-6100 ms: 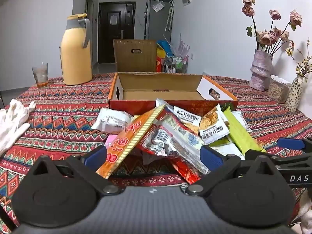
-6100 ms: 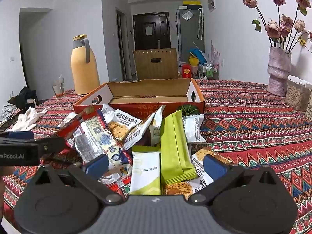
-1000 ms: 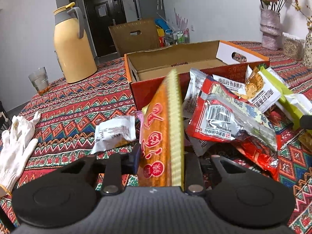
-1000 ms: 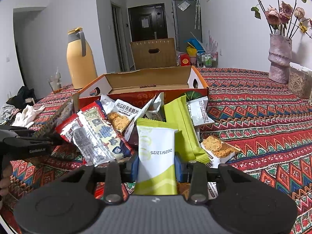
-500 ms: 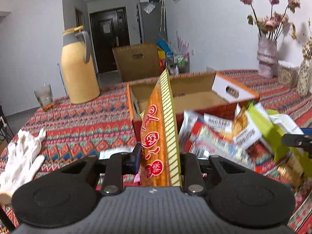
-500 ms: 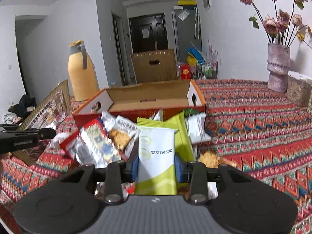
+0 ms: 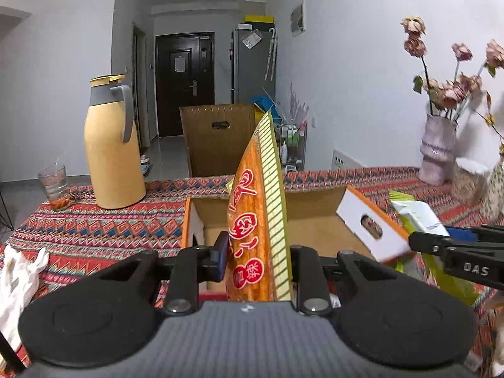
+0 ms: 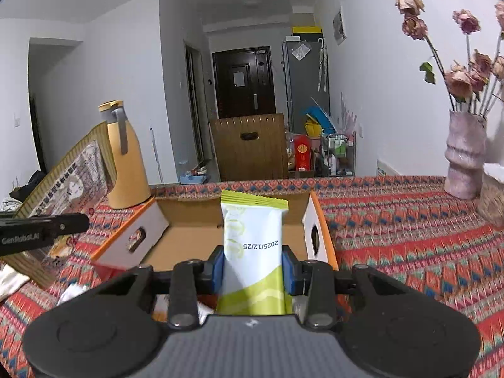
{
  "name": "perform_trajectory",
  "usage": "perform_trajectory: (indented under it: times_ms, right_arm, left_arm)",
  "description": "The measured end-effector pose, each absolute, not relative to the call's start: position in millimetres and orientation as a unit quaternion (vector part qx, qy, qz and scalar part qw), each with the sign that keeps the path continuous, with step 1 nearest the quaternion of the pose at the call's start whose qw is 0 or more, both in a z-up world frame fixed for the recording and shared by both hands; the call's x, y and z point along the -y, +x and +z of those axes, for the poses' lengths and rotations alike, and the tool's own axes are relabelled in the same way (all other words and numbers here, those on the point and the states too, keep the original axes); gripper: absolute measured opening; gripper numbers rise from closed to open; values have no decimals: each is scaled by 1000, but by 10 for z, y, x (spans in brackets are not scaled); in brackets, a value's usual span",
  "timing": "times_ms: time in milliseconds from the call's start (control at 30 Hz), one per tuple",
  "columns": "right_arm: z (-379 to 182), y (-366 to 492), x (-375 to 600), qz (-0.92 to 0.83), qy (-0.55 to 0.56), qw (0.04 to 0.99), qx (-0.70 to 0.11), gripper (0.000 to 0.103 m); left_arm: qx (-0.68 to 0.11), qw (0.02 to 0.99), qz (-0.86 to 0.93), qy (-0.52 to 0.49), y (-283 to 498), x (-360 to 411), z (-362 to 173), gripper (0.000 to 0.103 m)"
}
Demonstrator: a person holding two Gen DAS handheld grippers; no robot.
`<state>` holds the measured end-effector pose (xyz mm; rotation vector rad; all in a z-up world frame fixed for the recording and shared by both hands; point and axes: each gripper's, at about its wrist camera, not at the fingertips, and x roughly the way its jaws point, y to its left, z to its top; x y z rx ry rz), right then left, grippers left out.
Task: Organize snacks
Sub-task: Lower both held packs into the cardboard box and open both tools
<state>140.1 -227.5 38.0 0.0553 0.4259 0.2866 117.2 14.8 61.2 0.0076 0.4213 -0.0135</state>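
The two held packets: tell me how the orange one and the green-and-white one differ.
The orange packet is long, printed with red characters, and held edge-on by the left gripper. The green-and-white packet is shorter, shows a printed date, and faces the camera flat in the right gripper. The orange one leans slightly; the green-and-white one stands nearly straight. Both are clamped near their lower ends in front of the open cardboard box.
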Motion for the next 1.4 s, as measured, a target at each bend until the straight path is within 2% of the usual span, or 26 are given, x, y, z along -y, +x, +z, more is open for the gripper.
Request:
perform_trajectory:
  times_ms: [233,467,800,933,967,1033,1100,1133,1167,1200,1233,1267,1300,1400]
  right_arm:
    - [408,2065,2147,139,22,964,-225,35]
    - [189,2608,1978,130,17,956,-264,35]
    - [-99,2807,1943,118,14,950,-288,36]
    - [-147,2833,1933,118,14,948,-294,39]
    - [-147,2827,1948,116,14,949,-293,40]
    - [-146,2826,1958,115,17,949,-292,53]
    - [-138,2804,1985,114,23,951,-287,66]
    - [-133,2791,1999,113,24,952,-284,72]
    - [-124,2778,2012,113,26,953,-281,75]
    - [-117,2769,2025,115,29,953,-279,84]
    - [-108,2755,2036,116,33,954,-276,93]
    - [-93,2754,2050,115,37,955,-273,97]
    - [-80,2747,2060,113,39,956,-269,102]
    - [-44,2705,2107,112,50,957,-264,103]
  left_arm:
    - [-223,975,6,-23,1659,-109,570,25]
    - [-257,965,31,-46,2093,-95,318,25]
    - [-286,956,42,-60,2313,-217,57,25]
    - [-296,952,34,-65,2326,-231,11,29]
    - [-297,952,33,-66,2329,-224,8,31]
    - [-299,951,30,-72,2321,-237,5,45]
    - [-294,952,40,-71,2309,-229,11,67]
    - [-291,953,42,-70,2295,-231,20,72]
    - [-288,954,42,-72,2288,-234,35,82]
    - [-284,955,43,-73,2271,-237,47,91]
    - [-279,956,45,-74,2251,-238,62,96]
    - [-275,958,48,-74,2240,-237,77,103]
    - [-269,959,51,-74,2221,-240,94,103]
    - [-266,960,46,-77,2203,-242,127,103]
